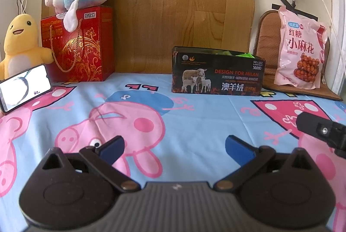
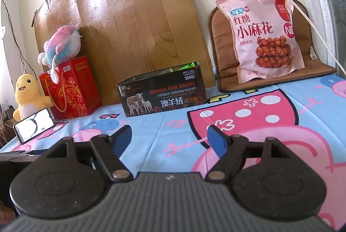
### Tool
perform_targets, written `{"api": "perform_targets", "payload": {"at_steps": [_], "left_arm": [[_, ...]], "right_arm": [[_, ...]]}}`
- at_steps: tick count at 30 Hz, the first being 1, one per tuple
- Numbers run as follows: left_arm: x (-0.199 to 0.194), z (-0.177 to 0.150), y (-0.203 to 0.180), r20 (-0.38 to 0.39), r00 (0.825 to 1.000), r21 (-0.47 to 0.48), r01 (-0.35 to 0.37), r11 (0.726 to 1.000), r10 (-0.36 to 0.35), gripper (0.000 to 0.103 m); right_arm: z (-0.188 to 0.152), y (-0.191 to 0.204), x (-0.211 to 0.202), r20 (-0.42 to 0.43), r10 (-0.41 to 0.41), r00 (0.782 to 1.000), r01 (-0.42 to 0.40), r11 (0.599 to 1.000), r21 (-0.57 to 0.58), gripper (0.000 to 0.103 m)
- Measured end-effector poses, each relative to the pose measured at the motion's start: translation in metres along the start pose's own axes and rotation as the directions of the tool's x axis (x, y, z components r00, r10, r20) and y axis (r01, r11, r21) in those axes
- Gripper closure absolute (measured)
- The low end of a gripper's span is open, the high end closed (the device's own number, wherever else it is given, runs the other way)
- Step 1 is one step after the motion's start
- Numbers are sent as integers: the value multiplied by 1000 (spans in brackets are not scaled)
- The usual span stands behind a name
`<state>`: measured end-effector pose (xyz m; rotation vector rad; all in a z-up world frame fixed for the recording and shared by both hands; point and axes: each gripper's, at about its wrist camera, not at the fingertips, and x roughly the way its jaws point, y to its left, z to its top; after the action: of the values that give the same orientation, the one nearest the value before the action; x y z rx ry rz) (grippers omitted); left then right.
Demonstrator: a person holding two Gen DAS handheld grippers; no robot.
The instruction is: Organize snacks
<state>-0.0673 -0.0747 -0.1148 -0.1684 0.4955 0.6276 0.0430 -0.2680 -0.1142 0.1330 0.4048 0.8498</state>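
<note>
Both grippers hover over the bed's pale-blue cartoon-pig sheet point(image 1: 194, 124) with nothing between their fingers. The left gripper point(image 1: 174, 147) stands wide apart; the right gripper point(image 2: 169, 138) is wide too — blue pads bare. At the far edge of the sheet sits the open black tin box printed with sheep point(image 2: 162, 93), green snack packets point(image 2: 186, 65) showing inside. Nearer the far right corner, a pink bag of fried dough twists point(image 2: 263, 37) leans upright on a brown seat cushion point(image 2: 218, 37) — apart from the tin.
</note>
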Motion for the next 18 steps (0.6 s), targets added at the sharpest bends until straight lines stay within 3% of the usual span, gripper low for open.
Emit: {"api": "perform_targets", "payload": {"at_steps": [18], "left_arm": [[1,-1,1,-18,1000,-1,3,1000,-3,0]], "right_arm": [[-1,-5,-1,8,6,1000,-7,999,48,22]]}}
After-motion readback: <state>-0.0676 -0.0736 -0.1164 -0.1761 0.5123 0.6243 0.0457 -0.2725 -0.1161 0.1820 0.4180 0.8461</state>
